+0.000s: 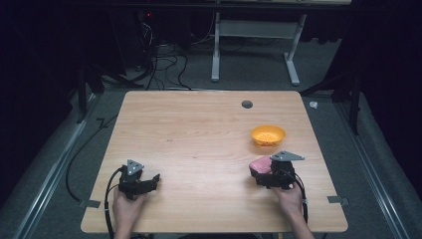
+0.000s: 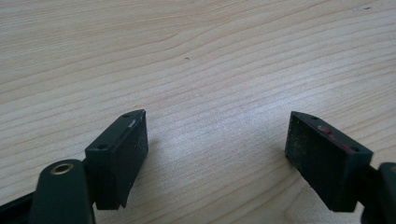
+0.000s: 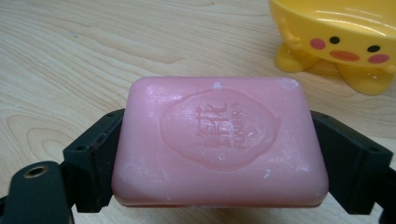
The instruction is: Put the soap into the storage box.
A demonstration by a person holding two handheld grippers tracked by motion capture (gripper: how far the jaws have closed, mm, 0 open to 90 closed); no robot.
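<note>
Pink soap (image 3: 219, 142) sits right in front of your right gripper's camera, a rounded bar with an embossed oval stamp facing up, and your right gripper (image 3: 219, 158) has its two black jaws pressed against the bar's short ends, so you have it clamped. In the high view your right gripper (image 1: 268, 172) hangs near the table's right front, with the soap (image 1: 260, 165) showing at its tip; whether the bar is lifted off the wooden table (image 1: 199, 144) or just resting on it, you cannot tell from these pictures.

Just beyond the soap stands the yellow duck-faced soap dish (image 3: 338, 39), on stubby feet, with pink cheeks and black dot eyes. From above, that dish (image 1: 268, 135) lies a little farther from you than your right hand, near but clearly apart from the bar. The dish looks empty.

Your left gripper (image 2: 215, 154) has its jaws spread wide over bare wood, gripping nothing, and it idles at the table's left front (image 1: 142, 179), well apart from the work.

So, as a judgement: the grasp is done. What is left is to carry the bar forward over the dish, lower it into the bowl and let go.
</note>
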